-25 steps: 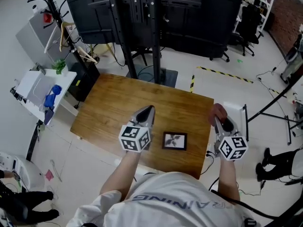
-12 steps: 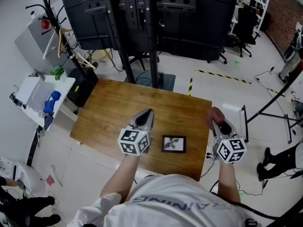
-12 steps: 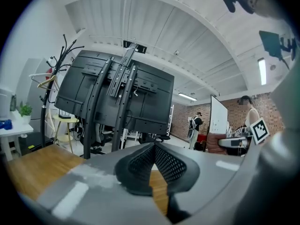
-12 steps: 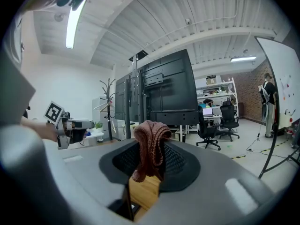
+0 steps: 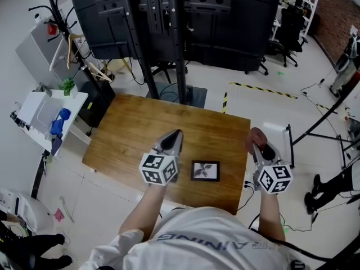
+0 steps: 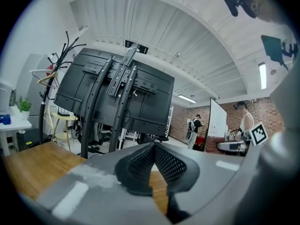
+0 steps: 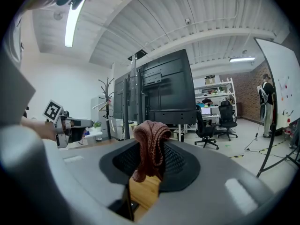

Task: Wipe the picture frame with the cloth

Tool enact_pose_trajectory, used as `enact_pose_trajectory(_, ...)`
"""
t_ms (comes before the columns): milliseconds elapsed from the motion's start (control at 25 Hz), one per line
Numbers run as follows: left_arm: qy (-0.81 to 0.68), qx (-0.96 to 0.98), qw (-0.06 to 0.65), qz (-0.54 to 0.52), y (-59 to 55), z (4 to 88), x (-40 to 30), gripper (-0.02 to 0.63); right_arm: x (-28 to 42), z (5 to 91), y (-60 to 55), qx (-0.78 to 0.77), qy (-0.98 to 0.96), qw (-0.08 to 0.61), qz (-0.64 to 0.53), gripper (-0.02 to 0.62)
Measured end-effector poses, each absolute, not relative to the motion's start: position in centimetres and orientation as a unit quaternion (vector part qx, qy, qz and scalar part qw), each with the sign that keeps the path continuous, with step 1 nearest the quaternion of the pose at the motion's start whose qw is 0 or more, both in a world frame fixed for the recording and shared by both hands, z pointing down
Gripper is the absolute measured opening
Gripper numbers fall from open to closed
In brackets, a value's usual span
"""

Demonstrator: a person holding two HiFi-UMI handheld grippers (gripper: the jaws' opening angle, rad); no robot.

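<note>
1. While the picture frame (image 5: 205, 170) lies flat on the counter (image 5: 129, 134), close to its near edge, it sits between the two grippers and neither touches it.
2. The right gripper (image 5: 257, 144) hangs at the counter's right edge, its fingers pinched on the brown cloth (image 5: 256, 135), which bunches up above their tips.
3. The left gripper (image 5: 175, 135) is just left of the frame; its fingers (image 6: 136, 165) are pressed together with nothing between them.
4. From the cloth, the frame lies to the left and back toward the person, its longer side running left to right. The left gripper is nearer, but the right one carries the cloth, so the wipe likely calls for the right to swing in leftward and down.
</note>
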State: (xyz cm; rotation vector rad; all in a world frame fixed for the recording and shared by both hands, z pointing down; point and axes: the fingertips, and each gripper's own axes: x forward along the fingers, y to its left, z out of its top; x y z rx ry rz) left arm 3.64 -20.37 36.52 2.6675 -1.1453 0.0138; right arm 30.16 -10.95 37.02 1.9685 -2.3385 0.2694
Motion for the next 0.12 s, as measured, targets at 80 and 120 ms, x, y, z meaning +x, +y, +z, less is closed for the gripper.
enact_pose_trajectory(80,-0.392,0.913,0.118,0.005,-20.37,36.45,3.67,0.003,30.16,37.05,-10.95,0.641,-0.761,0.037,0.088,0.112)
enact_pose_trajectory(120,-0.391,0.913,0.118,0.005,-20.38,36.43,3.68,0.003,30.15,37.07,-10.95,0.641,-0.761,0.037,0.088,0.112)
